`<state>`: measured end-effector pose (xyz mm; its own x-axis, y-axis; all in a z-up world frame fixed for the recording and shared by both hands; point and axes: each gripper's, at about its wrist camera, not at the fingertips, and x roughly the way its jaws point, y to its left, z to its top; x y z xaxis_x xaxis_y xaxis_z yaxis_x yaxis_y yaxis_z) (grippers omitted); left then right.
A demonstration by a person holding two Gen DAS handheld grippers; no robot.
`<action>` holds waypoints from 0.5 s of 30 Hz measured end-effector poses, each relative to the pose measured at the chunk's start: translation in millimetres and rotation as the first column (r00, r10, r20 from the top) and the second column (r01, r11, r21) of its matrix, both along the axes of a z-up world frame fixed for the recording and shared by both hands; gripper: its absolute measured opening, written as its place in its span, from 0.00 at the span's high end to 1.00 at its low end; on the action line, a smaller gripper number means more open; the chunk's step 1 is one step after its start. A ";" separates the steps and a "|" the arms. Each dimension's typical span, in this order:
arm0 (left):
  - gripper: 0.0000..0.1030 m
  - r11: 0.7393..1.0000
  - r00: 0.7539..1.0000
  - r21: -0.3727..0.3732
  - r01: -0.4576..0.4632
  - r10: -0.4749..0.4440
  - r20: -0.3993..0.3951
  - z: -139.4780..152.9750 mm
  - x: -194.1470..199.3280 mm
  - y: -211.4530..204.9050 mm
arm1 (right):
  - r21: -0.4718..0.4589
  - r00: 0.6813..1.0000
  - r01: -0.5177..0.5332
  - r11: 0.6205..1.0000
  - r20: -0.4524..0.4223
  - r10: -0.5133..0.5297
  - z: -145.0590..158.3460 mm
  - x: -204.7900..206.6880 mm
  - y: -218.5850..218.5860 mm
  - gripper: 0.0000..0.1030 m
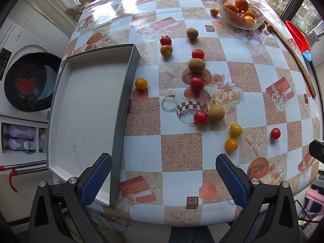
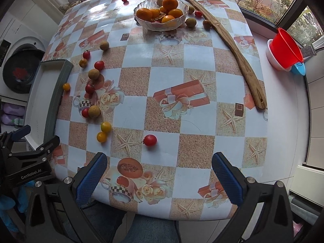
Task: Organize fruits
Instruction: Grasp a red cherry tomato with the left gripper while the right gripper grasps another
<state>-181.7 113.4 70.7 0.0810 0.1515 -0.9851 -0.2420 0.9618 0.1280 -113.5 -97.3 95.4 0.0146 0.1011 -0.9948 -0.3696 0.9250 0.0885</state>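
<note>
Cherry tomatoes (image 1: 197, 83), yellow ones (image 1: 141, 83) and brown longans (image 1: 196, 65) lie scattered mid-table, just right of the shallow white tray (image 1: 87, 109) — oranges sit in the glass bowl (image 2: 141, 21) at the far side. I see my left gripper (image 1: 164, 179) and right gripper (image 2: 160, 179) both spread wide, holding nothing, above the checkered tablecloth (image 2: 194, 77).
</note>
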 end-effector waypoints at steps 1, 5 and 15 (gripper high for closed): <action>0.00 1.000 1.000 -0.004 0.012 -0.012 0.007 -5.4 2.5 1.1 | 0.000 1.000 0.017 1.000 -0.006 -0.017 -7.0 -1.8 -1.4 0.00; 0.04 0.997 0.996 -0.010 0.081 -0.080 0.037 -26.4 13.2 2.5 | -0.031 0.998 0.068 0.997 -0.001 -0.068 -32.4 -7.9 -2.9 0.00; 0.14 0.974 0.972 -0.028 0.226 -0.224 0.070 -57.1 29.0 -4.9 | -0.059 0.991 0.129 0.990 0.035 -0.128 -70.1 -13.0 6.3 0.17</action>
<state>-152.7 108.5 13.6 0.1739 0.0872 -0.9809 -0.0257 0.9961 0.0840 -126.5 -91.0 25.3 0.0549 0.0351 -0.9979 -0.2490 0.9683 0.0204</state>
